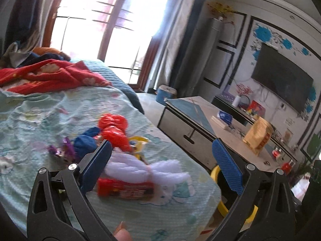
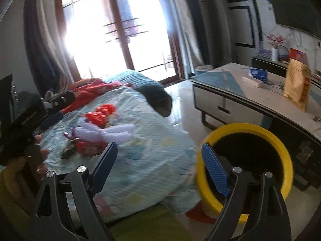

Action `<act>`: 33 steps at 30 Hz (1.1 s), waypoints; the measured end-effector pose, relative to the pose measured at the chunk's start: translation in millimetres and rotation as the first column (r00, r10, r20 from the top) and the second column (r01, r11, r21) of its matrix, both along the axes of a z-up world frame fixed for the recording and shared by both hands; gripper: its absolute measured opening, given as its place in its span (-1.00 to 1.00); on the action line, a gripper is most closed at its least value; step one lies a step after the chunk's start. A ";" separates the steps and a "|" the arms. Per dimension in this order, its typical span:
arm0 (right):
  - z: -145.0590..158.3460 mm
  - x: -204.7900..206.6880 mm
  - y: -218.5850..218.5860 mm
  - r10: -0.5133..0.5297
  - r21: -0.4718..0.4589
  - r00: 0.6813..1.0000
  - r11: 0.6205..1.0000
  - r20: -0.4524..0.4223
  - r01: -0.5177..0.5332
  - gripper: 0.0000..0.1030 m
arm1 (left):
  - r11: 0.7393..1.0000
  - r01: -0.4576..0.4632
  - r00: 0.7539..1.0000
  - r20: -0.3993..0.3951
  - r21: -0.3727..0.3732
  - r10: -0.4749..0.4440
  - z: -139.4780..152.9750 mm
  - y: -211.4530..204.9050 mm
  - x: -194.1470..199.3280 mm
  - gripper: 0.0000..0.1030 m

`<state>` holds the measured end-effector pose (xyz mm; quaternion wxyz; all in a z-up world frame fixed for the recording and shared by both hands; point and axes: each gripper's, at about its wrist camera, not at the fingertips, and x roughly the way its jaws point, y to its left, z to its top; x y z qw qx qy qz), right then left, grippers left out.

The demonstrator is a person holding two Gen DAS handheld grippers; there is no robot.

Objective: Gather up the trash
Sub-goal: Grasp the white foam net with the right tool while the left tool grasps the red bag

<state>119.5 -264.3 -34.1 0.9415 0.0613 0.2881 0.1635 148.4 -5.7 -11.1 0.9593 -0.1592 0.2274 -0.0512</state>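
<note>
Pale green quilted bedspread [image 1: 50, 108] with cartoon print, covering the bed; carries the trash in a loose heap near its front corner.

Trash on the bedspread, left wrist view:
- crumpled red plastic bag [image 1: 115, 132], at the far side of the heap;
- crumpled blue wrapper [image 1: 86, 140], just beside the red bag;
- shiny purple foil scrap [image 1: 64, 149], at the heap's left edge;
- white fluffy wadding [image 1: 144, 168], lying across the near side;
- flat red printed packet [image 1: 125, 189], touching the wadding, nearest the camera;
- small yellow item [image 1: 138, 142] behind the wadding, too blurred to tell what it is.

Round bin with yellow rim and black inside [image 2: 246, 160], standing on the floor just beside the bed's corner, between the bed and the low white counter [image 2: 230, 94].

Left hand-held gripper [image 1: 162, 160]: blue-padded jaws wide apart, hovering above the heap, nothing between them held; the red packet shows low in the gap.

Right hand-held gripper [image 2: 160, 166]: jaws wide apart and empty, over the bed's corner, the right pad in front of the bin's rim.

Red blanket [image 1: 50, 74], bunched at the far end of the bed.

Tan paper bag [image 2: 297, 86], upright on the counter.
</note>
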 end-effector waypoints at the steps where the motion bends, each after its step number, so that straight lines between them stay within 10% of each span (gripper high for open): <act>1: 1.0 1.1 7.3 0.018 0.001 1.000 1.000 0.000 -0.018 0.62 | 1.000 -0.009 1.000 -0.001 -0.004 0.009 -0.5 4.5 0.2 0.78; 14: -14.2 49.0 80.7 0.136 0.013 0.987 0.991 -0.086 -0.136 0.62 | 0.996 -0.075 0.992 -0.105 -0.048 0.069 -26.1 58.2 22.0 0.77; 23: -42.0 93.5 94.3 0.118 0.109 0.969 0.989 -0.215 -0.096 0.60 | 0.995 -0.016 0.982 -0.187 -0.095 -0.002 -34.7 55.5 66.3 0.40; 33: -63.1 111.7 85.9 0.156 0.263 0.934 0.962 -0.322 -0.070 -0.07 | 0.989 -0.005 0.958 -0.284 -0.151 -0.038 -58.4 48.8 89.8 -0.04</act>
